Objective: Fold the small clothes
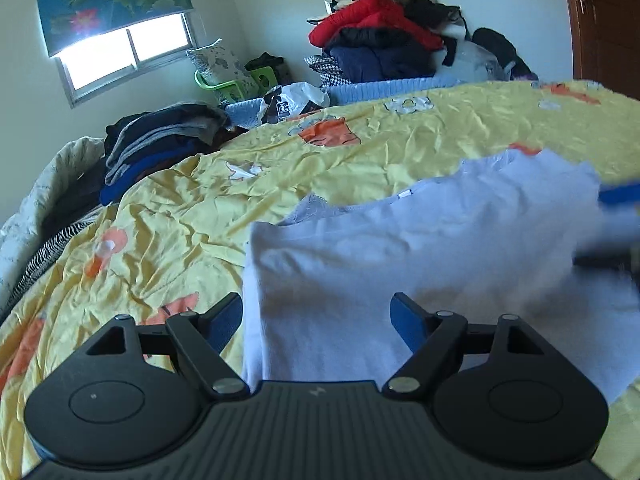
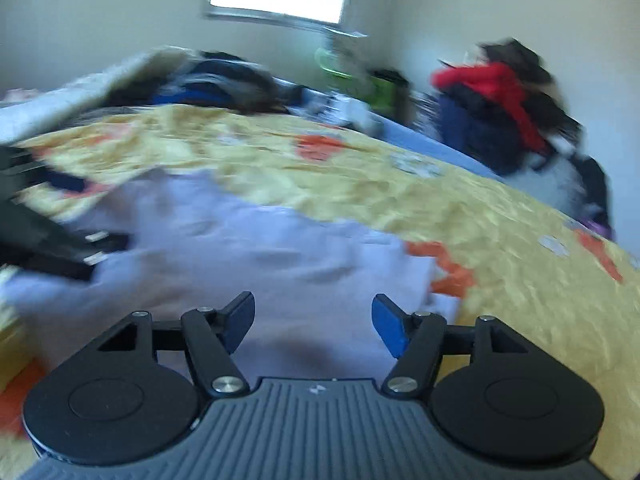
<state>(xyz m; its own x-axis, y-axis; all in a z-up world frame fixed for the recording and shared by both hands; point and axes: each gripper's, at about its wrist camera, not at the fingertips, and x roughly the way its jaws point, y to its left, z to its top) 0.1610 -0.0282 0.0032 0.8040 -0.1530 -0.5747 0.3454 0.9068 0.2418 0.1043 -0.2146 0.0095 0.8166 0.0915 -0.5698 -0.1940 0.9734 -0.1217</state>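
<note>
Lying flat on the yellow sheet (image 1: 360, 136), the lilac garment (image 1: 420, 248) is stretching crosswise between the two grippers, long axis running left to right.

Left gripper (image 1: 318, 316): jaws standing apart, nothing between them. The garment's folded left edge is sitting just ahead and slightly right of its centre line, the left finger (image 1: 224, 320) over bare sheet, the right one over cloth. This gripper is judged the nearer to that edge.

Centre: the collar with its label is pointing away from the grippers, toward the far side of the bed.

Right gripper (image 2: 314, 320): jaws likewise apart and empty, hovering over the garment's (image 2: 256, 248) right portion; the right edge is lying just beyond its right finger (image 2: 390, 326). This view is motion-blurred, so contact with the cloth cannot be told.

Surroundings, left to right: dark clothes stack (image 1: 160, 140), green basket (image 1: 232, 84), red-topped pile (image 1: 384, 32) against the wall. All are sitting well apart from the garment; nothing is judged to be obstructing a fold.
</note>
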